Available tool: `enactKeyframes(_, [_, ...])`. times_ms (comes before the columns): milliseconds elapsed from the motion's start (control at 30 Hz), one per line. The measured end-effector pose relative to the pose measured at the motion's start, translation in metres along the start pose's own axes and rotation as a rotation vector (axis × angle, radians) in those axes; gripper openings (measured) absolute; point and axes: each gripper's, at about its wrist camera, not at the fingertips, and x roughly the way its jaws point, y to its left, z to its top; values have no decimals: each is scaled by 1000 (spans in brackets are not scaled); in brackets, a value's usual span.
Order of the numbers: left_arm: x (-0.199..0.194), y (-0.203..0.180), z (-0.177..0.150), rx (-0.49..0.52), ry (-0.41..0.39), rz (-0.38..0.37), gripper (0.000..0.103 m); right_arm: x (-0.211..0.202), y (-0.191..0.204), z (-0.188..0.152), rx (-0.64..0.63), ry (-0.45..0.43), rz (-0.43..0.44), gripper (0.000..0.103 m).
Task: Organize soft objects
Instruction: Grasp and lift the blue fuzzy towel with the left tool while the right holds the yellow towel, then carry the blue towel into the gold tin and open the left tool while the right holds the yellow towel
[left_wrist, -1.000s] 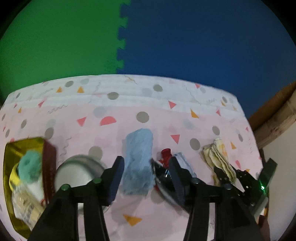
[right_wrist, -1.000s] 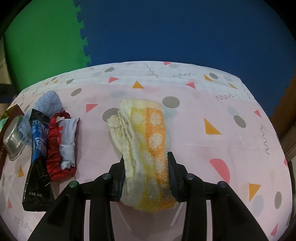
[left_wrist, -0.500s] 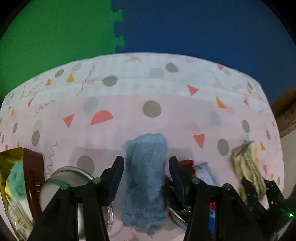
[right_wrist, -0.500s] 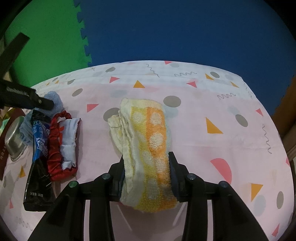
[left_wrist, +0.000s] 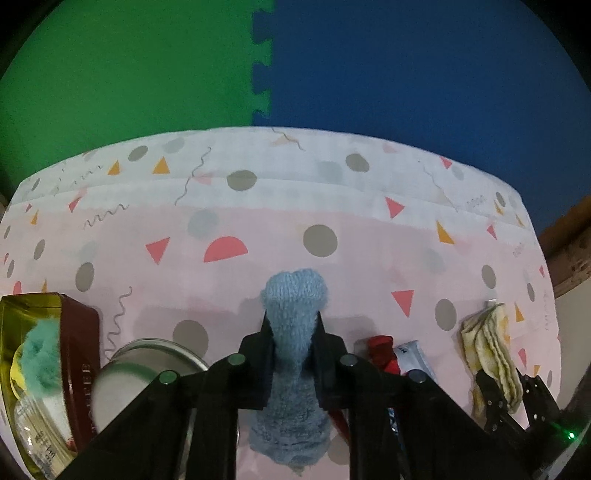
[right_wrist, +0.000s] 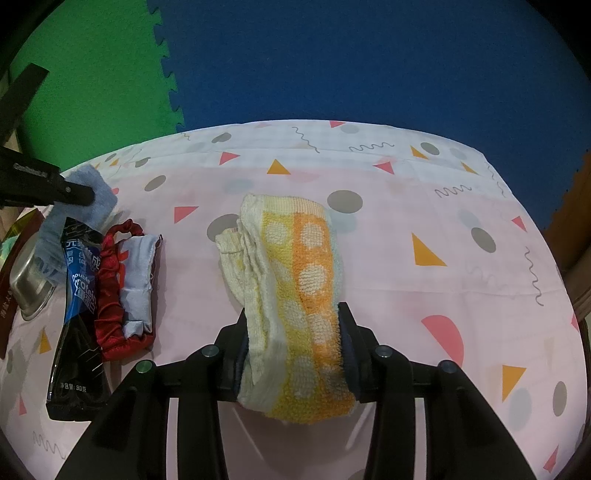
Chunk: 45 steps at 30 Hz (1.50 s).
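My left hand-held gripper (left_wrist: 291, 332) is closing on the blue sock (left_wrist: 291, 369), my right (right_wrist: 293, 332) pinches the towel (right_wrist: 295, 295); next, lift both toward the tin (left_wrist: 79, 332).

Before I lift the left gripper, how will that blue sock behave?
Probably floppy: the blue sock is fuzzy knit and pinches narrow where the left gripper's closing jaws press it. Likely light, so both free ends should droop. Its long tail may drag on the tablecloth or brush the steel bowl.
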Motion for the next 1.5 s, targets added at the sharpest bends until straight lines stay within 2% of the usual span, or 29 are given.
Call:
enactKeyframes(300, [-41,7,-9,0,-37,-5,16,0,1,-1,1,-1,0,41])
enactKeyframes(633, [-107,22,-27,23,-101,-3,16,1,2,-2,-2,1,1,42])
enactKeyframes(833, [-139,50,-39,26,-136,60,16,2,2,-2,-4,2,0,43])
enactKeyframes(1067, [-166,97,-52,6,-163,169,16,2,7,-3,-29,10,-17,46])
enactKeyframes(1300, [-173,149,-61,-64,-155,246,16,3,6,-2,-23,12,-9,46])
enactKeyframes(1500, [-163,192,-67,-134,-120,299,16,3,7,-2,-25,12,-11,46])
